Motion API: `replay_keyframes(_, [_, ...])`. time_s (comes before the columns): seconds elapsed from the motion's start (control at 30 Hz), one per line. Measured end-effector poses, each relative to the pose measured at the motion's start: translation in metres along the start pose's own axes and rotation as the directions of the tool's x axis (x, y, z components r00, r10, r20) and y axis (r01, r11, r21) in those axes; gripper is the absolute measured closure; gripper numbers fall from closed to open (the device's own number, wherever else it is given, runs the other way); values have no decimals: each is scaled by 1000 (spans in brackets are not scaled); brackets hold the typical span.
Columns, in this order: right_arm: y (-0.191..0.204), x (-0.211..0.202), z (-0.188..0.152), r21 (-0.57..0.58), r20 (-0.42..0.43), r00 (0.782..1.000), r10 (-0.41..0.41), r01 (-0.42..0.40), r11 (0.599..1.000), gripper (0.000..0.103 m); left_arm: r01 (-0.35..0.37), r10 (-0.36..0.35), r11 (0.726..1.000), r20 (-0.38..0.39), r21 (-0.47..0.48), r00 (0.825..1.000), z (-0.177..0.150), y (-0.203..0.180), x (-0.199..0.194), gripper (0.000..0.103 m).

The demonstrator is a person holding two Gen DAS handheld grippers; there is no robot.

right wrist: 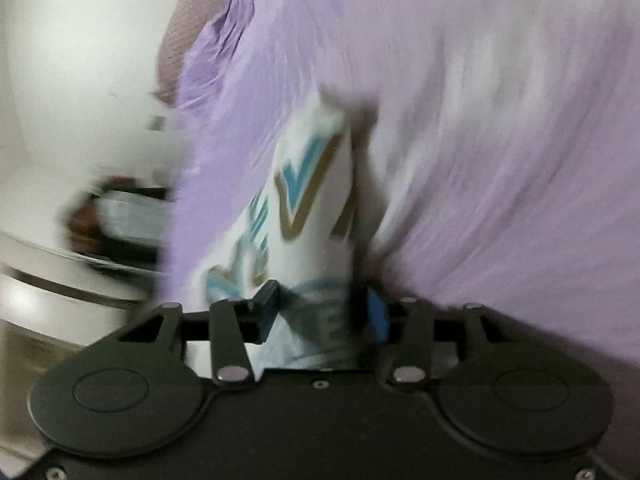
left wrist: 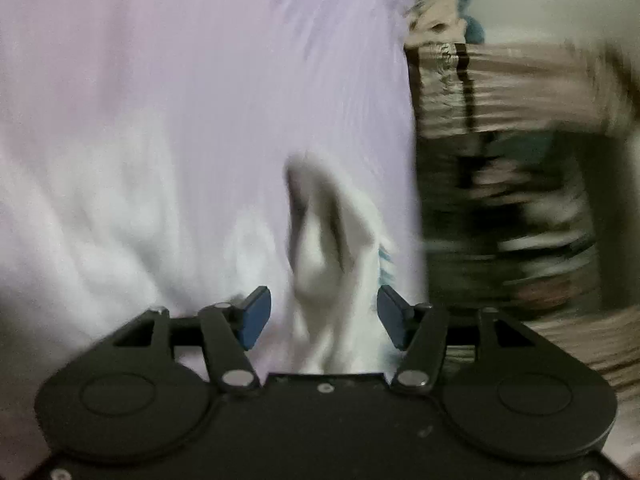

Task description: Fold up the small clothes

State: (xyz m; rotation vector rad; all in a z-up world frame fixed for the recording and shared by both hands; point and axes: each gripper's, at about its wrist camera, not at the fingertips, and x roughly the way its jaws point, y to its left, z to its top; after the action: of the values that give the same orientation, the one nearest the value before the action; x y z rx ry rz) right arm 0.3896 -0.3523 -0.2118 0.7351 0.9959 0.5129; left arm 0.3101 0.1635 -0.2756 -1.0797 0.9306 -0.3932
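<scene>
A small white garment with teal and gold lettering (right wrist: 304, 184) lies bunched on a lilac bedsheet (right wrist: 500, 140). In the right wrist view my right gripper (right wrist: 324, 316) has its blue pads apart with a fold of the printed cloth lying between them. In the left wrist view the white cloth (left wrist: 320, 248) rises in a fold between the pads of my left gripper (left wrist: 324, 316), which stand well apart and do not pinch it. Both views are motion-blurred.
The lilac bedsheet (left wrist: 180, 120) fills the left of the left wrist view. A stack of brown and dark items (left wrist: 512, 152) stands past the bed's right edge. In the right wrist view a white wall (right wrist: 80, 60) and dark clutter (right wrist: 120, 216) lie left of the bed.
</scene>
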Motion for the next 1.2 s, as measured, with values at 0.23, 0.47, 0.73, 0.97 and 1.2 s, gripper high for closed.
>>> replay_keyframes(0.23, [131, -19, -36, -464, 390, 845, -366, 523, 715, 74, -419, 216, 742, 406, 523, 888, -72, -148, -7, 38])
replay_keyframes(0.47, [154, 46, -62, -502, 355, 850, -388, 524, 688, 74, -366, 242, 690, 278, 624, 930, -109, -162, 82, 38])
replay_keyframes(0.73, [124, 53, -74, -489, 340, 851, -400, 523, 698, 92, -385, 294, 634, 252, 671, 922, -106, -111, 117, 36])
replay_keyframes(0.97, [116, 19, -79, -391, 405, 791, -459, 604, 694, 91, -524, 396, 528, 352, 668, 848, -118, -121, 90, 36])
replay_keyframes(1.2, [154, -30, -119, -374, 458, 702, -545, 708, 598, 46, -581, 501, 483, 338, 655, 797, -152, -153, 56, 35])
